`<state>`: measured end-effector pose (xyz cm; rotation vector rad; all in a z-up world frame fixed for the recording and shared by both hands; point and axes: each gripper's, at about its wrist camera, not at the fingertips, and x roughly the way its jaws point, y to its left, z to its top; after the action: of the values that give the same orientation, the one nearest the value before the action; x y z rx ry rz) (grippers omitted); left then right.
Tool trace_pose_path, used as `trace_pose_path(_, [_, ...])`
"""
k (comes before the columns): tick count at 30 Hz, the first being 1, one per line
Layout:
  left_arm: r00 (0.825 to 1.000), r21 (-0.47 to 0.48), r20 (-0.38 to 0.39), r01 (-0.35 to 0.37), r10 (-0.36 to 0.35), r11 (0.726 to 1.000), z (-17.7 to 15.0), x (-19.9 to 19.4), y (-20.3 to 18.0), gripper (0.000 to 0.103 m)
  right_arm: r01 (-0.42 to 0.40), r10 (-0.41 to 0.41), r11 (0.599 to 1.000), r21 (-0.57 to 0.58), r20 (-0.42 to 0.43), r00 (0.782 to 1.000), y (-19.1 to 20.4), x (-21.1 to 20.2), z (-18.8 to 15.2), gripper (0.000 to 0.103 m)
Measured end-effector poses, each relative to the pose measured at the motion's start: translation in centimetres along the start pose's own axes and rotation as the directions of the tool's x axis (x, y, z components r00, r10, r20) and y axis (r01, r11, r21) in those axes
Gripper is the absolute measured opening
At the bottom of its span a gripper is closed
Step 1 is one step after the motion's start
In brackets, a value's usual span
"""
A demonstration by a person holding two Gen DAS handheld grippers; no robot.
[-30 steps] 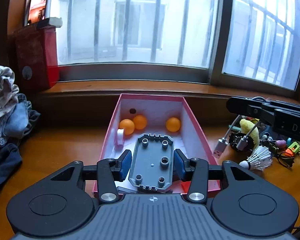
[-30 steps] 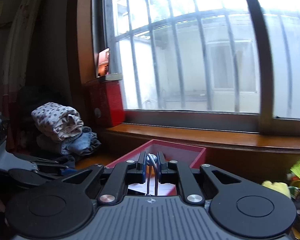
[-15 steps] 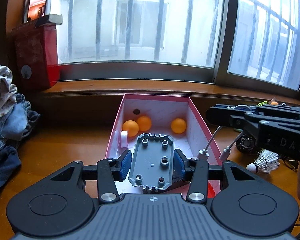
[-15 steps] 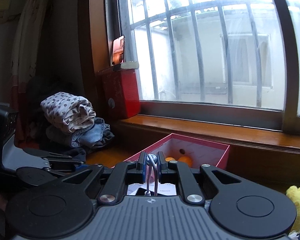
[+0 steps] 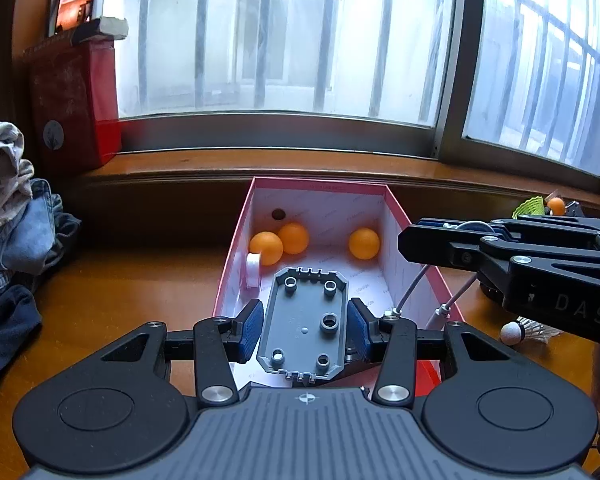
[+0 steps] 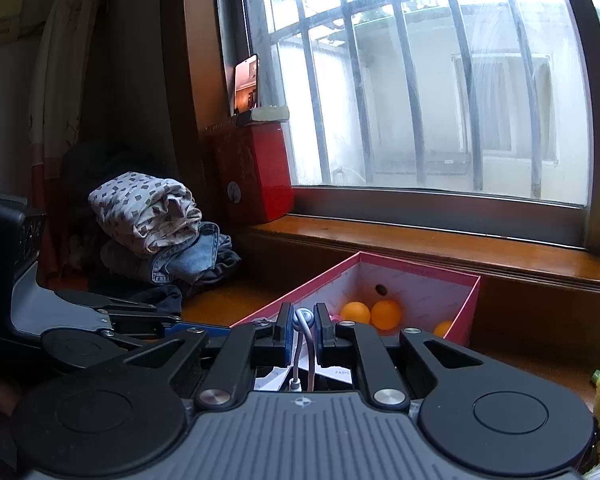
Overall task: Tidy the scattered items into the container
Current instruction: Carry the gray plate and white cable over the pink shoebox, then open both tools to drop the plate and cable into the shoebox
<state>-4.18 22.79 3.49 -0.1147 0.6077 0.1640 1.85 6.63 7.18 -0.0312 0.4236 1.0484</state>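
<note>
- Sitting on the wooden table [image 5: 112,292] under the window, the pink box [image 5: 416,264] is the container; three orange balls [image 5: 364,243] and a white roll [image 5: 253,270] already lie on its floor.
- Left gripper [image 5: 305,330] is clamped on a grey plastic plate [image 5: 306,320], holding it by its long edges above the near end of the box. It looks stiff and light, so an edge grip suits it.
- Right gripper [image 6: 303,330] pinches the bend of a white cable [image 6: 302,322] at the box's right rim; its plug ends dangle inside, though whether they touch the floor is hard to tell. Limp and light, it is best held mid-loop.
- A shuttlecock [image 5: 528,330] still lies outside, right of the box.
</note>
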Motion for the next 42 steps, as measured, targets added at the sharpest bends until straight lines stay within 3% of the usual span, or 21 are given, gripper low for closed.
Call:
trace_pose_path(32, [0.999, -0.007, -0.024, -0.022, 0.022, 1.0, -0.5, 0.3, 0.1, 0.047, -0.016, 0.015, 1.0, -0.011, -0.022, 1.0, 0.8, -0.4, -0.7, 0.012])
trace_pose_path(42, [0.999, -0.011, -0.019, -0.029, 0.029, 1.0, -0.4, 0.2, 0.2, 0.05, -0.013, 0.012, 1.0, -0.024, -0.019, 1.0, 1.1, -0.6, -0.9, 0.023])
